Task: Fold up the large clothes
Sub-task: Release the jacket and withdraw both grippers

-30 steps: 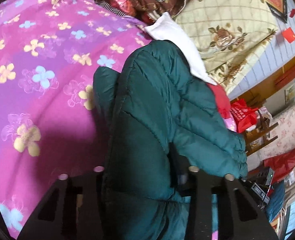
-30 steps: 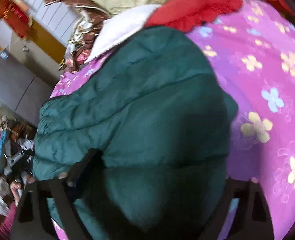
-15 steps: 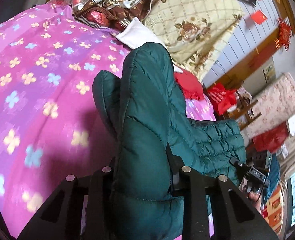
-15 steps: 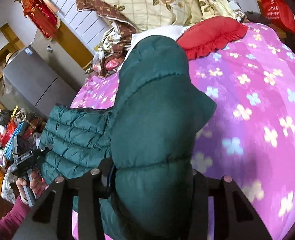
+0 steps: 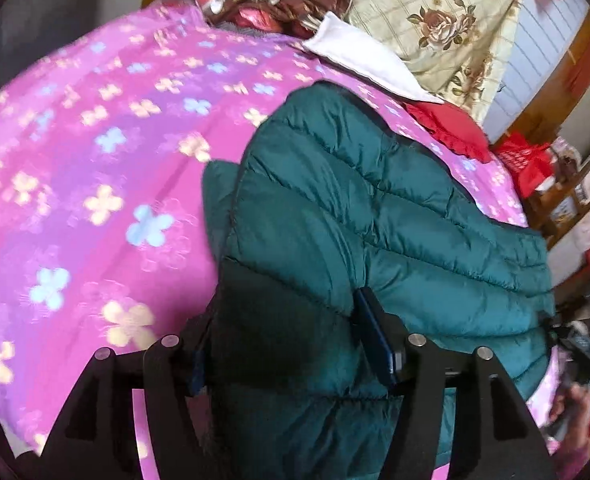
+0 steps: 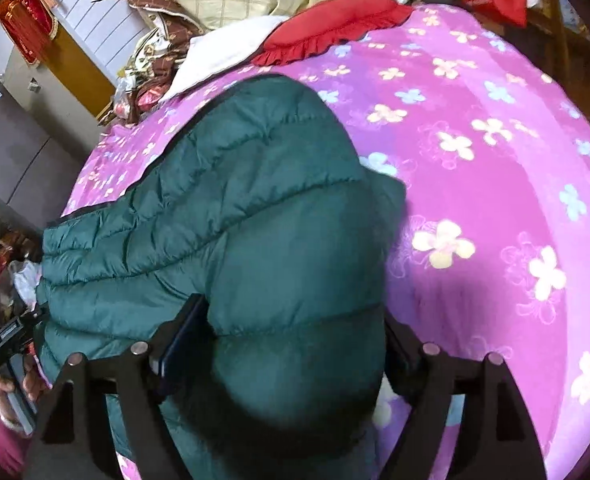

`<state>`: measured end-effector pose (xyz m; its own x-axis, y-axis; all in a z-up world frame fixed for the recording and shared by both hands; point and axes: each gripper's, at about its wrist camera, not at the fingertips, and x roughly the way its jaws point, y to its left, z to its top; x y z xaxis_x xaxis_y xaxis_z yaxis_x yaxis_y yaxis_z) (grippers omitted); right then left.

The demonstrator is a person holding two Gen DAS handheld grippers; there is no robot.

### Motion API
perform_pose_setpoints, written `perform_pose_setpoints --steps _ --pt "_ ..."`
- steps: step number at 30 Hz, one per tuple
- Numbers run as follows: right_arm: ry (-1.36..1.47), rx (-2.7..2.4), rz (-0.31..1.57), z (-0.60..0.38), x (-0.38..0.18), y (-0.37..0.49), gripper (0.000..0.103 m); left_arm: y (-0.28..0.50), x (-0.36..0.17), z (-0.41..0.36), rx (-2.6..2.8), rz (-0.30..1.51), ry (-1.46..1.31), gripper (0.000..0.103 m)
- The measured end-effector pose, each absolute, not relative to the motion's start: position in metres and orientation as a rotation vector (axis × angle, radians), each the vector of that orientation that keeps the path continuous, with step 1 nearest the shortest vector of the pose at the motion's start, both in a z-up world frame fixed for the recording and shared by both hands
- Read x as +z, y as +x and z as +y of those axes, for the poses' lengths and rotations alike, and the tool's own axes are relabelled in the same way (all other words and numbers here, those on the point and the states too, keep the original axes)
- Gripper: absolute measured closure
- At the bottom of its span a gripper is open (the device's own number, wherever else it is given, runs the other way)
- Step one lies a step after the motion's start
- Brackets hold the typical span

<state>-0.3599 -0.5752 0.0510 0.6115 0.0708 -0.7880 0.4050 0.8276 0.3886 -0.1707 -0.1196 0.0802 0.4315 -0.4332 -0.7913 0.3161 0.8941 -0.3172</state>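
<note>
Surface: your green puffer jacket (image 5: 375,216) is lying on a pink flowered bedspread (image 5: 95,160).
Left gripper (image 5: 291,344): you are clamping a fold of the jacket's near edge.
Right gripper (image 6: 291,344): you are pinching another thick fold.
Room: a red pillow (image 6: 335,20) and cream rose quilt (image 5: 435,20) are sitting at the bed's far end.

Puffer jacket (image 5: 375,216) (image 6: 231,216): dark teal, quilted in stitched bands. Bedspread (image 5: 95,152) (image 6: 495,184) beneath the jacket: magenta-pink with yellow and pale blue flowers. Beyond the jacket's far end: red frilled cushion (image 6: 335,20) (image 5: 451,132), plain white cloth (image 5: 359,60) (image 6: 223,52), and cream checked quilt (image 5: 435,16) with brown roses.
</note>
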Motion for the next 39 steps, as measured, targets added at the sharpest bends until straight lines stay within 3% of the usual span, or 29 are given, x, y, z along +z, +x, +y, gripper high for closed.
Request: perform_pose_setpoints --steps 6,19,39 --pt "0.447 -0.313 0.860 -0.557 0.091 -0.381 0.020 -0.201 0.118 -0.124 -0.365 0.864 0.028 0.059" --pt "0.286 -0.322 0.720 -0.467 0.148 -0.402 0.011 -0.245 0.142 -0.155 -0.345 0.755 0.085 0.059" --pt "0.171 -0.288 0.664 -0.386 0.143 -0.392 0.007 -0.279 0.142 -0.176 -0.305 0.668 0.144 0.059"
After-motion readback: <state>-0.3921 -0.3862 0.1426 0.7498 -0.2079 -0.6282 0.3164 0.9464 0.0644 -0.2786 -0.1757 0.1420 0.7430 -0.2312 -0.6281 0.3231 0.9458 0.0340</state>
